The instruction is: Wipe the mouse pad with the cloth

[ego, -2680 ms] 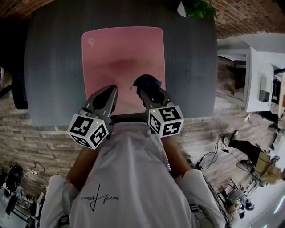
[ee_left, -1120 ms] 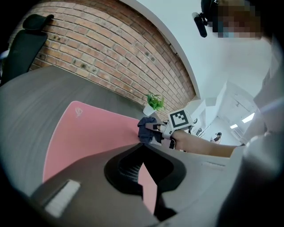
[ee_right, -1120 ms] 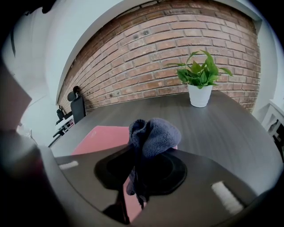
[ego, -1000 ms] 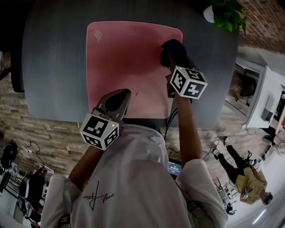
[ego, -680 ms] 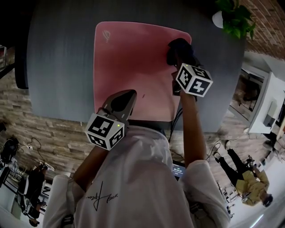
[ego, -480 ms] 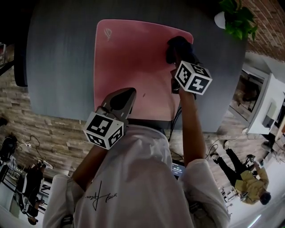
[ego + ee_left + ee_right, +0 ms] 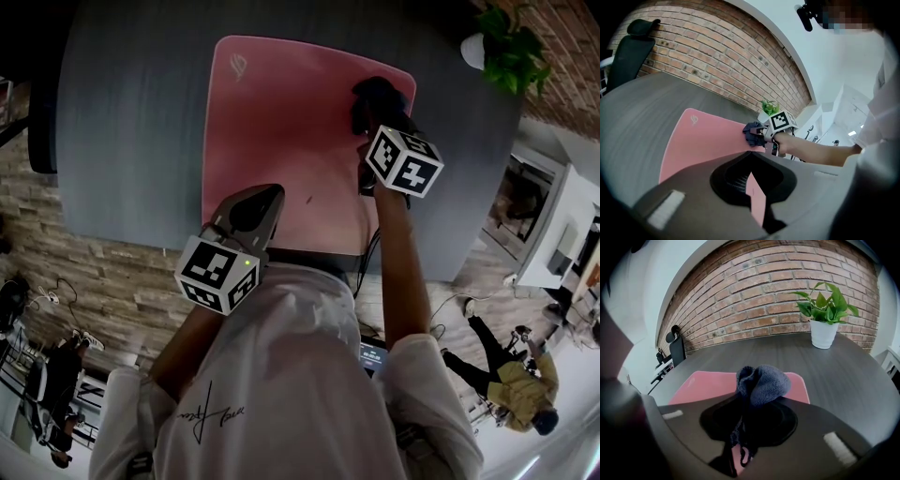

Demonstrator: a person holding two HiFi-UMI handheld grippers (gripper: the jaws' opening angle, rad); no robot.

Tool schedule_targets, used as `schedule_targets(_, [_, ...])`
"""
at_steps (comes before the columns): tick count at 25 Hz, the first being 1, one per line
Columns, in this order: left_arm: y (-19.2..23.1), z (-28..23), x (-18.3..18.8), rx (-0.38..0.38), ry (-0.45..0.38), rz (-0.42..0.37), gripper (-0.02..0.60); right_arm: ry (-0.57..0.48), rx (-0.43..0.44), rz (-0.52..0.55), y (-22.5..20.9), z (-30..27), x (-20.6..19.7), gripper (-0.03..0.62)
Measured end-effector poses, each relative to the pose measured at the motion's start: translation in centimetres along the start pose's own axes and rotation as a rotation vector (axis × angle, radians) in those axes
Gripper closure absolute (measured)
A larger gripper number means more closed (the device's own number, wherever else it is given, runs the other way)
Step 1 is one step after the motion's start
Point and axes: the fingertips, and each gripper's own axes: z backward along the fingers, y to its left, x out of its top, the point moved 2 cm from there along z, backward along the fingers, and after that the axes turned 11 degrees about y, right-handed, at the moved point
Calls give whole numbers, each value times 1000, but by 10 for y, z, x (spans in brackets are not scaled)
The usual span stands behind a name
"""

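Observation:
A pink mouse pad (image 7: 281, 122) lies on the dark round table (image 7: 131, 112). My right gripper (image 7: 371, 112) is shut on a bunched dark blue cloth (image 7: 371, 96) and holds it on the pad's far right corner. From the right gripper view the cloth (image 7: 761, 383) bulges out between the jaws over the pad (image 7: 703, 385). My left gripper (image 7: 258, 202) rests shut over the pad's near edge, nothing in it. The left gripper view shows the pad (image 7: 703, 138) and, across it, the right gripper (image 7: 761, 136) with the cloth (image 7: 751, 133).
A potted green plant (image 7: 506, 47) in a white pot (image 7: 824, 333) stands at the table's far right. A black chair (image 7: 628, 51) sits at the left by the brick wall. A person (image 7: 511, 384) stands on the floor at the lower right.
The right gripper has carried the cloth from the pad's near middle to its far right corner, where it has stayed for the last second. The left gripper has barely moved.

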Motion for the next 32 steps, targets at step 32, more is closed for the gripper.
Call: schedule_targets(32, [51, 41, -19, 68, -13, 72, 573, 39, 25, 102, 62, -29, 5, 511])
